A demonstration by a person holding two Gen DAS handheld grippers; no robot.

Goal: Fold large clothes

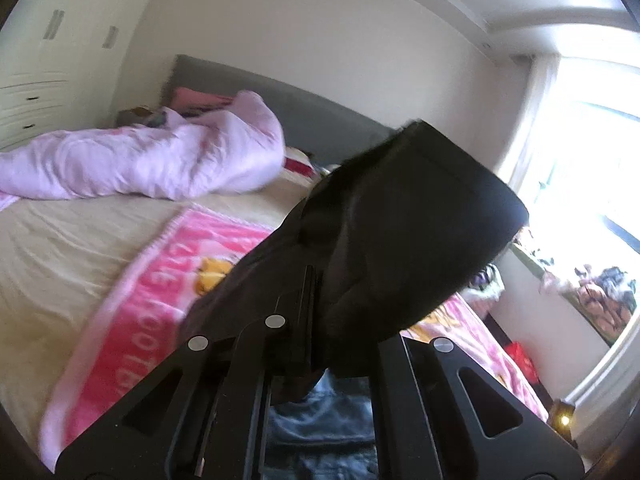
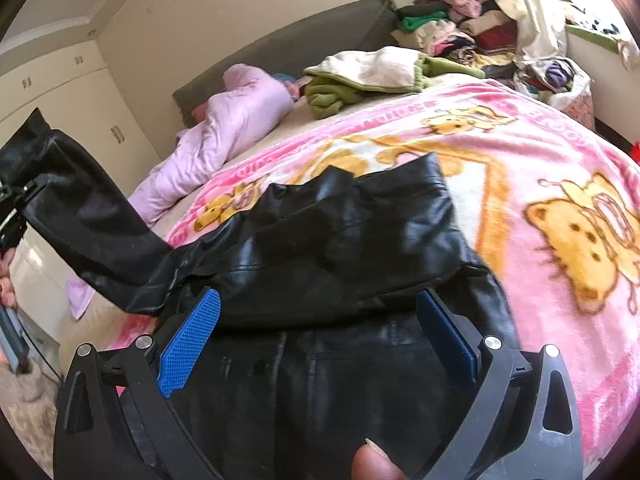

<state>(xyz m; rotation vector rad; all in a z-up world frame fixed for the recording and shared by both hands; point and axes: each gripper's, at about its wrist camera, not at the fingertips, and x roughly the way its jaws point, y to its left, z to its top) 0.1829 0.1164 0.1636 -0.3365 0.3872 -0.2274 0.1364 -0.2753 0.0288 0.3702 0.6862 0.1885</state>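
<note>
A black leather jacket [image 2: 360, 240] lies on the pink bear-print blanket [image 2: 540, 168] on the bed. One sleeve [image 2: 80, 216] is lifted up and away to the left. My left gripper [image 1: 310, 280] is shut on that sleeve, and the cuff [image 1: 440, 200] flops over its fingers and hides the tips. In the right wrist view the left gripper [image 2: 12, 204] shows at the left edge, with a hand below it. My right gripper [image 2: 320, 294] hovers open just above the jacket's body, its blue pads [image 2: 192, 336] wide apart with nothing pressed between them.
A crumpled lilac duvet [image 2: 224, 128] lies near the grey headboard [image 2: 280, 48]. Folded green and cream cloths [image 2: 368, 72] sit at the blanket's far edge, with a heap of clothes [image 2: 460, 28] behind. White wardrobes [image 2: 80, 96] stand at left, a bright window [image 1: 592, 160] beyond the bed.
</note>
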